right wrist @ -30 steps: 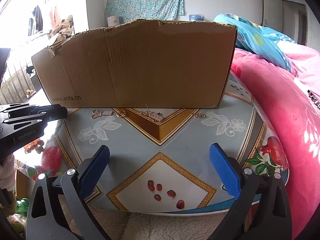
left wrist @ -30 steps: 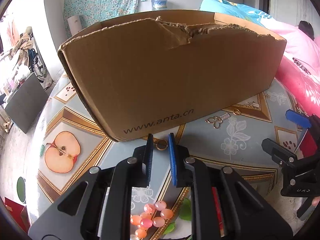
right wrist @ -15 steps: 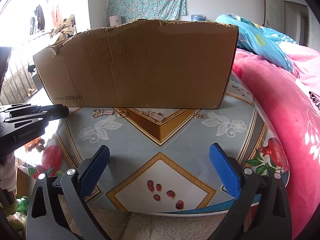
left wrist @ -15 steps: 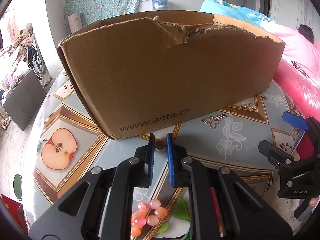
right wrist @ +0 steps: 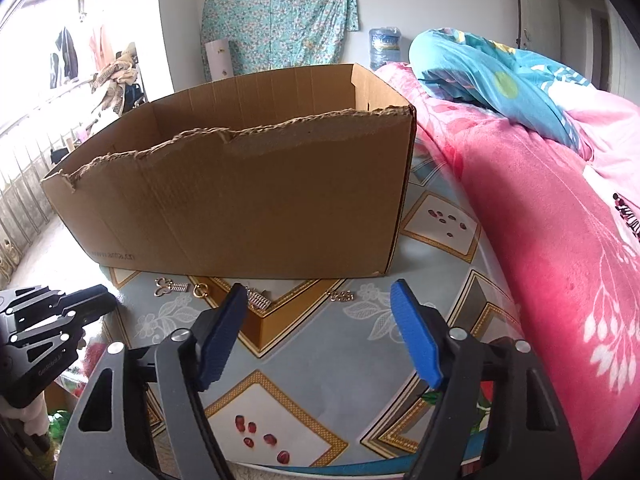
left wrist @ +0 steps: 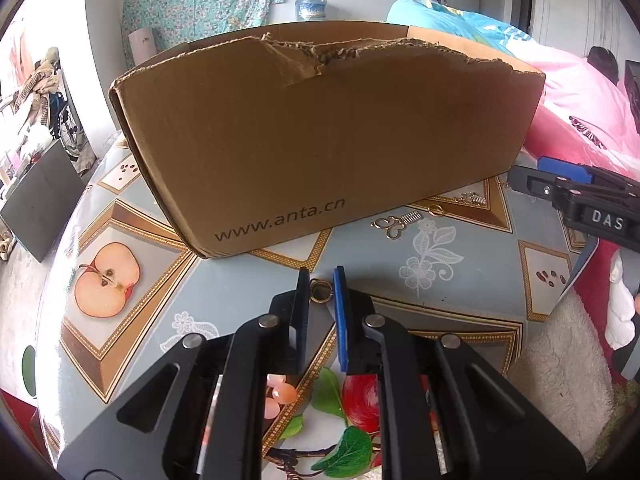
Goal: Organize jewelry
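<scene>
A round table under a glossy patterned cloth printed with fruit and gold diamonds [left wrist: 452,292] carries a large brown corrugated cardboard box with a torn upper edge [left wrist: 320,152], open at the top and seemingly the place for the jewellery. Small gold-coloured trinkets lie on the cloth just before its front wall: a scissor-shaped charm with a comb-like end [left wrist: 394,224], a little open hoop [right wrist: 200,290], a ribbed coil piece [right wrist: 258,299] and a short chain-like bit [right wrist: 340,296]. Nearest the left gripper [left wrist: 321,278] is a small brass-coloured metal ring [left wrist: 321,293], lying flat on the cloth between the tips. Such a ring is likely light, rigid and slippery, and flat on smooth cloth it gives little to bite on; the pads would best meet its outer rim from both sides, low to the surface. The left jaws stand very narrow, framing the ring, though whether the pads already press it cannot be told. The right gripper [right wrist: 320,304] hovers above the coil piece and chain, jaws half wide after closing partway just now, nothing held between them.
</scene>
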Action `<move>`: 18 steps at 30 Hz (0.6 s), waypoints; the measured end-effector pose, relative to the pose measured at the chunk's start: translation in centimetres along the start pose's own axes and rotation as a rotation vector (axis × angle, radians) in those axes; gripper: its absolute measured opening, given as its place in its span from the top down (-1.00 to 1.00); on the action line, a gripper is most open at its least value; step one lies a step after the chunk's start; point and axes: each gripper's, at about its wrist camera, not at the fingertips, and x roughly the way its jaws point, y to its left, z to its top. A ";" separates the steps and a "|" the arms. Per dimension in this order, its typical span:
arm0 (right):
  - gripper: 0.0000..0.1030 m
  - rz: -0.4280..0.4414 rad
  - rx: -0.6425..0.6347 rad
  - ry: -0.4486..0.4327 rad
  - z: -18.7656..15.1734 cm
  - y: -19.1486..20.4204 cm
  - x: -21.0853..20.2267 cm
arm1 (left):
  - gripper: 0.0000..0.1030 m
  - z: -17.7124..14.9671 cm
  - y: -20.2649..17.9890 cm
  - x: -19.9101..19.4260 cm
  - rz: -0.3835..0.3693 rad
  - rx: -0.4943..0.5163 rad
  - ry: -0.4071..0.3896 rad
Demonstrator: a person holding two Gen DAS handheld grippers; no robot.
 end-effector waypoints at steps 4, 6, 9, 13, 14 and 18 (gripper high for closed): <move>0.18 -0.013 0.006 0.051 0.7 -0.4 1.5 | 0.79 0.1 0.1 0.1 -0.001 0.004 -0.001; 0.32 -0.022 0.011 0.073 0.9 -0.6 2.2 | 0.79 0.1 0.1 0.0 -0.004 0.003 -0.002; 0.43 -0.032 0.012 0.110 1.0 -0.8 3.2 | 0.79 0.0 0.0 0.0 -0.006 0.003 -0.004; 0.63 -0.028 0.002 0.115 1.0 -0.5 3.3 | 0.79 -0.1 0.0 -0.1 -0.006 0.002 -0.005; 0.72 -0.025 0.002 0.118 1.0 -0.4 3.3 | 0.79 -0.1 0.0 -0.1 -0.007 0.002 -0.006; 0.92 0.000 0.025 0.144 1.3 -0.6 3.4 | 0.79 -0.2 0.1 -0.1 -0.009 0.000 -0.009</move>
